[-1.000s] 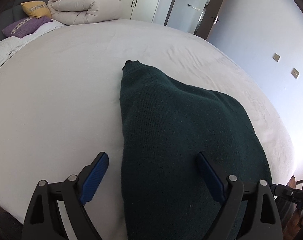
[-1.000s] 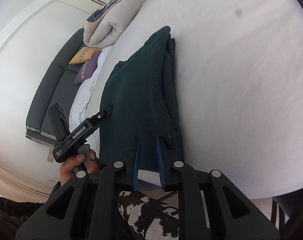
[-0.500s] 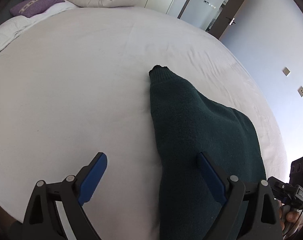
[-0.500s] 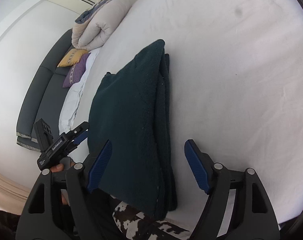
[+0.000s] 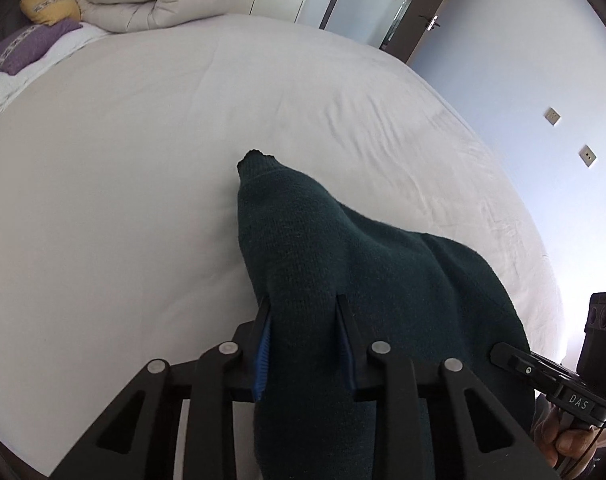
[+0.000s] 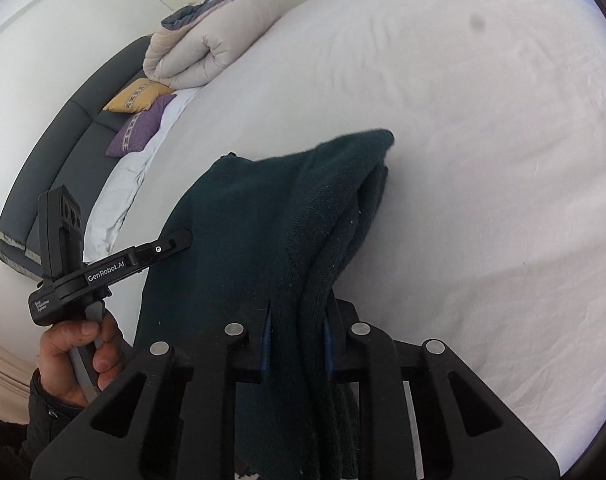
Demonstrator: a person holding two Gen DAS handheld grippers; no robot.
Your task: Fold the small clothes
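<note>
My left gripper (image 5: 305, 344) fingers pinched on dark green sweater (image 5: 343, 264), right gripper (image 6: 297, 342) likewise clamped, garment's far tip at 12 o'clock on bed (image 5: 123, 200)

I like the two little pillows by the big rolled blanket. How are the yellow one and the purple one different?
The yellow pillow sits closer to the rolled blanket; the purple pillow lies farther from it, beside the yellow one. The yellow pillow leans on the dark headboard; the purple pillow rests more on the white bedding. Both have a pale patterned stripe.
</note>
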